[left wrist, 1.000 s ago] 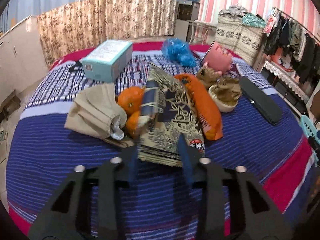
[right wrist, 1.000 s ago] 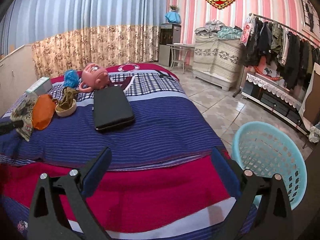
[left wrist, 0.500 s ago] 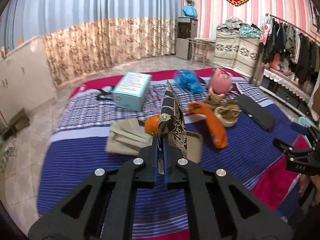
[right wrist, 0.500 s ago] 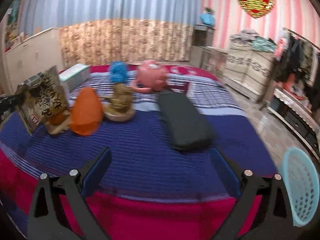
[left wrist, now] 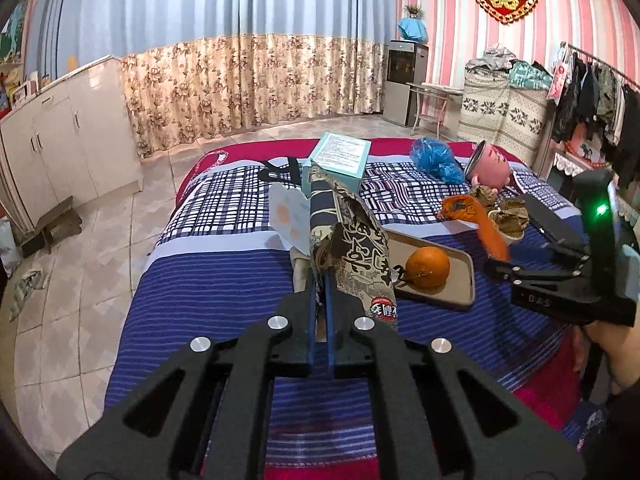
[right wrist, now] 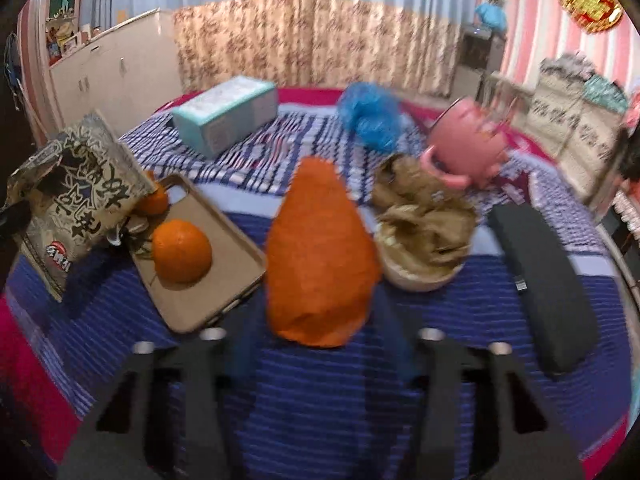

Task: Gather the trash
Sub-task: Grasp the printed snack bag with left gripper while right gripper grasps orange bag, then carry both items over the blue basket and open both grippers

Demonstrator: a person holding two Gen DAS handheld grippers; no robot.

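Note:
My left gripper (left wrist: pixel 319 320) is shut on the lower edge of a dark patterned snack bag (left wrist: pixel 352 248) and holds it upright above the bed; a white card (left wrist: pixel 288 216) sticks up behind it. The same bag shows at the far left of the right wrist view (right wrist: pixel 76 200). My right gripper (right wrist: pixel 320 344) points down at an orange wrapper (right wrist: pixel 320 256). Its blurred jaws are closing with the wrapper's near end between them, and a sliver of gap shows on each side. In the left wrist view, the right gripper (left wrist: pixel 494 262) reaches the wrapper (left wrist: pixel 476 220) from the right.
An orange (right wrist: pixel 182 256) lies on a tan tray (right wrist: pixel 224 280) beside the wrapper. Behind are a bowl of crumpled brown paper (right wrist: pixel 424 240), a pink mug (right wrist: pixel 464 148), a blue plastic bag (right wrist: pixel 372 120) and a teal box (right wrist: pixel 228 118). A black case (right wrist: pixel 544 280) lies at right.
My left gripper shut on the snack bag and lifted it off the pile. My right gripper swung from the basket side to the orange wrapper, and its jaws narrowed.

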